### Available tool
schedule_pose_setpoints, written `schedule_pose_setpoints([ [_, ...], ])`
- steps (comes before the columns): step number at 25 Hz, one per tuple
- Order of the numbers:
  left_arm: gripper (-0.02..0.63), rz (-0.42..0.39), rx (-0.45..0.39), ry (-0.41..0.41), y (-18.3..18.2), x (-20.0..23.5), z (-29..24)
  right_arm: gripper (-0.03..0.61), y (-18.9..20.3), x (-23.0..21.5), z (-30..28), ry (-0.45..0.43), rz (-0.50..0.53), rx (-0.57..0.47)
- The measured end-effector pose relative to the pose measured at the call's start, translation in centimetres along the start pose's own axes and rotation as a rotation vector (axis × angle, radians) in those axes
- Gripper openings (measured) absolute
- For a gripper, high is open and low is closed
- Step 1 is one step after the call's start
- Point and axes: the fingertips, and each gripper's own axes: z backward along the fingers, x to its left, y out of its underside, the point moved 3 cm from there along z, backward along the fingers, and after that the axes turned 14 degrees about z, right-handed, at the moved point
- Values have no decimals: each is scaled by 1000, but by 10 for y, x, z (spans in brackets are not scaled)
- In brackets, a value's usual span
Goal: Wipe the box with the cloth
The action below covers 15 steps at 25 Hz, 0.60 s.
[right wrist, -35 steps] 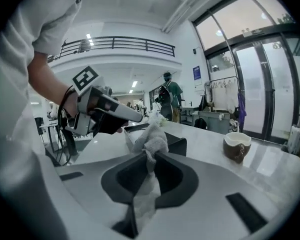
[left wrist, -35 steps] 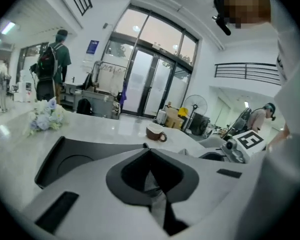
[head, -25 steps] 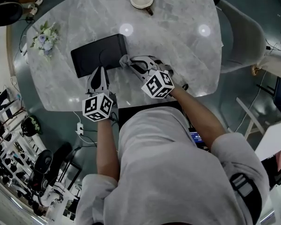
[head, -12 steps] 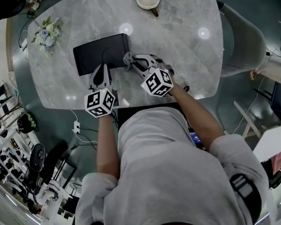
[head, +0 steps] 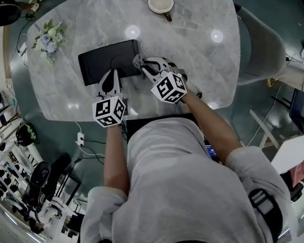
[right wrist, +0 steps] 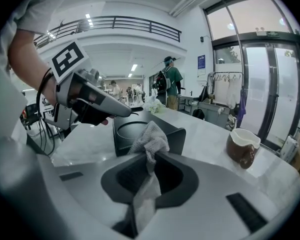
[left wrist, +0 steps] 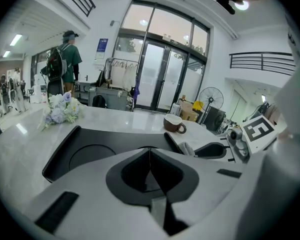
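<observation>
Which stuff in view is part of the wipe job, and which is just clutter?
In the job: black box; cloth, clamped in the right gripper at the box's corner; left gripper, shut and empty, at the box's near edge.

Lying about: mug; flowers; chair beside the table.

A flat black box (head: 109, 61), with a round recess on top, is laid on the marble counter (head: 192, 59). A crumpled pale cloth (right wrist: 151, 136) is pinched in the right hand-held gripper (right wrist: 150, 158), at the box's near corner.
</observation>
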Motion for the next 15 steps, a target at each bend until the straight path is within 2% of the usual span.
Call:
schedule_pose_setpoints([
  [15,25,52,19,44,-12,2,-16,55,6,-41,-28,23,-49,30],
])
